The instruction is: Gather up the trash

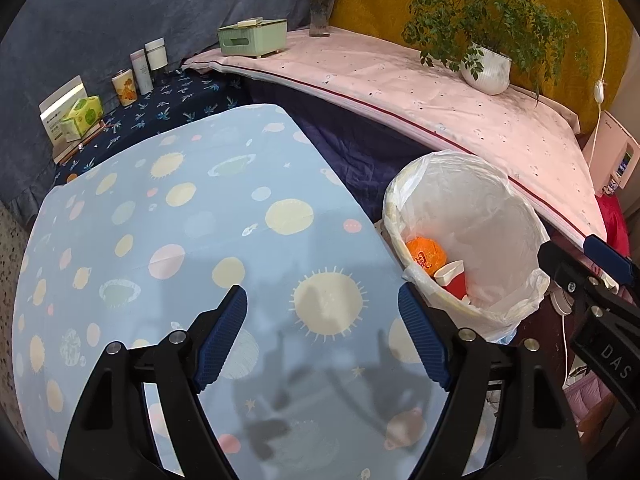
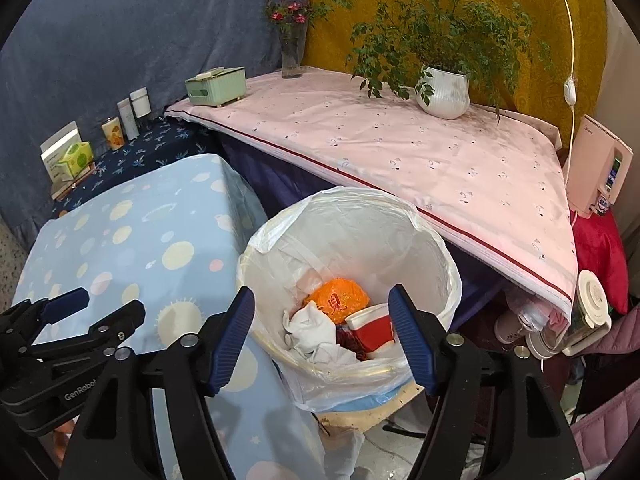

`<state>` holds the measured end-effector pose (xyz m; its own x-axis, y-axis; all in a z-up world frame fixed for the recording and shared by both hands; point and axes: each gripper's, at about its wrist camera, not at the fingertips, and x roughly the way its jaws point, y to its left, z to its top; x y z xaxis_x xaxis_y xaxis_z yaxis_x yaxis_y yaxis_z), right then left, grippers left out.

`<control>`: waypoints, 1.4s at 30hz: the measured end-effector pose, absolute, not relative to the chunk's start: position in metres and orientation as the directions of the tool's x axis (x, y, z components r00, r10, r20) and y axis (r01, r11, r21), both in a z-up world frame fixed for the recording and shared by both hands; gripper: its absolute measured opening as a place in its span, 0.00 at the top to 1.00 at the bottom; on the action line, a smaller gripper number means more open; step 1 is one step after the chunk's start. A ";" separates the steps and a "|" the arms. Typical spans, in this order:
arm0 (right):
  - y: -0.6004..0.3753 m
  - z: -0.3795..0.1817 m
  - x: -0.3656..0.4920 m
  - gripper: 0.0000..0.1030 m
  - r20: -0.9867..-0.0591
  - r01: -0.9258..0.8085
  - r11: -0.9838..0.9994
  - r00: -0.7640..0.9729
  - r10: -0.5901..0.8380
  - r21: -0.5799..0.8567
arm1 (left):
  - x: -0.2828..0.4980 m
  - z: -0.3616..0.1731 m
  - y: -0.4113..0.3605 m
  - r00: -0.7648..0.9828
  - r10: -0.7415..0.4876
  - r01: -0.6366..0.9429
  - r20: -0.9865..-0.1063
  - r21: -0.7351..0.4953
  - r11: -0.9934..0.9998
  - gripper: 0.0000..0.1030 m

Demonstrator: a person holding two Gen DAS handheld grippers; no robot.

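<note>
A: What is in the trash bin (image 2: 436,268)?

B: It is lined with a thin white plastic bag (image 2: 360,216) folded over the rim. At the bottom lie an orange wrapper (image 2: 338,298), a red paper cup (image 2: 372,330) tipped on its side, and crumpled white tissue (image 2: 310,330), with something dark red beside the cup that I cannot make out.

A: And where does the bin stand?

B: On the floor, right against the edge of the counter (image 2: 120,240) with the blue planet-patterned cloth, and in front of the pink-covered counter (image 2: 400,148) behind it.

A: The jaws?

B: The right gripper (image 2: 322,340) hangs over the bin's mouth, jaws wide apart with nothing between them. The left gripper (image 1: 322,340) is over the blue cloth, jaws also apart and empty.

A: Other containers?

B: On the pink counter a pale green tissue box (image 2: 216,86), a glass vase (image 2: 292,54) with red flowers, and a white pot (image 2: 444,92) holding a leafy plant. On the dark blue shelf (image 2: 152,152) at the back, a yellow-green tissue pack (image 2: 74,160) and a few small bottles and jars (image 2: 128,116).
</note>
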<state>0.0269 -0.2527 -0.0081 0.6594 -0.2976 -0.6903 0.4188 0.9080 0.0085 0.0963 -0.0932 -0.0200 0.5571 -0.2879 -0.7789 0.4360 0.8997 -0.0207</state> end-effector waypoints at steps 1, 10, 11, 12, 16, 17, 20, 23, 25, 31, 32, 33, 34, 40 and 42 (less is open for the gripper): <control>-0.252 -0.009 0.027 0.31 -0.693 0.419 0.908 0.656 -0.299 0.005 | 0.096 -0.021 -0.092 0.556 -0.287 0.435 -0.780 -0.021 0.900 0.28; -0.248 -0.016 0.026 0.18 -0.703 0.418 0.908 0.641 -0.307 -0.015 | 0.094 -0.026 -0.090 0.549 -0.281 0.433 -0.787 -0.019 0.901 0.24; -0.248 -0.017 0.026 0.18 -0.704 0.417 0.909 0.641 -0.306 -0.015 | 0.094 -0.026 -0.091 0.549 -0.280 0.433 -0.788 -0.018 0.901 0.24; -0.248 -0.017 0.026 0.18 -0.706 0.417 0.909 0.639 -0.305 -0.015 | 0.094 -0.027 -0.091 0.548 -0.279 0.434 -0.789 -0.018 0.901 0.23; -0.250 -0.020 0.025 0.05 -0.712 0.419 0.908 0.634 -0.303 -0.013 | 0.093 -0.027 -0.092 0.552 -0.274 0.435 -0.788 -0.009 0.900 0.19; -0.250 -0.021 0.025 0.07 -0.712 0.422 0.907 0.633 -0.304 -0.012 | 0.093 -0.027 -0.093 0.553 -0.273 0.436 -0.787 -0.007 0.900 0.18; -0.252 -0.023 0.023 0.07 -0.719 0.421 0.907 0.628 -0.299 -0.008 | 0.092 -0.028 -0.094 0.554 -0.270 0.434 -0.788 -0.003 0.901 0.16; -0.253 -0.025 0.022 0.07 -0.719 0.430 0.902 0.621 -0.312 -0.020 | 0.093 -0.030 -0.096 0.553 -0.266 0.435 -0.790 0.002 0.900 0.15; -0.255 -0.026 0.021 0.07 -0.718 0.437 0.899 0.617 -0.323 -0.029 | 0.092 -0.031 -0.096 0.551 -0.264 0.436 -0.791 0.003 0.900 0.14; -0.258 -0.028 0.019 0.07 -0.718 0.441 0.897 0.613 -0.331 -0.038 | 0.092 -0.033 -0.098 0.549 -0.259 0.435 -0.795 0.007 0.900 0.13; -0.258 -0.029 0.019 0.07 -0.718 0.442 0.896 0.612 -0.333 -0.040 | 0.092 -0.033 -0.098 0.549 -0.260 0.436 -0.795 0.007 0.900 0.13; -0.258 -0.029 0.018 0.07 -0.718 0.442 0.896 0.611 -0.334 -0.040 | 0.092 -0.033 -0.098 0.548 -0.259 0.436 -0.795 0.007 0.900 0.13; -0.259 -0.029 0.018 0.07 -0.719 0.443 0.896 0.610 -0.334 -0.041 | 0.093 -0.034 -0.098 0.547 -0.259 0.436 -0.796 0.006 0.900 0.13; -0.257 -0.030 0.018 0.07 -0.721 0.443 0.895 0.602 -0.343 -0.056 | 0.090 -0.035 -0.101 0.556 -0.256 0.439 -0.791 0.018 0.898 0.13; -0.257 -0.031 0.017 0.07 -0.721 0.443 0.894 0.600 -0.346 -0.060 | 0.089 -0.036 -0.102 0.558 -0.255 0.442 -0.790 0.023 0.897 0.13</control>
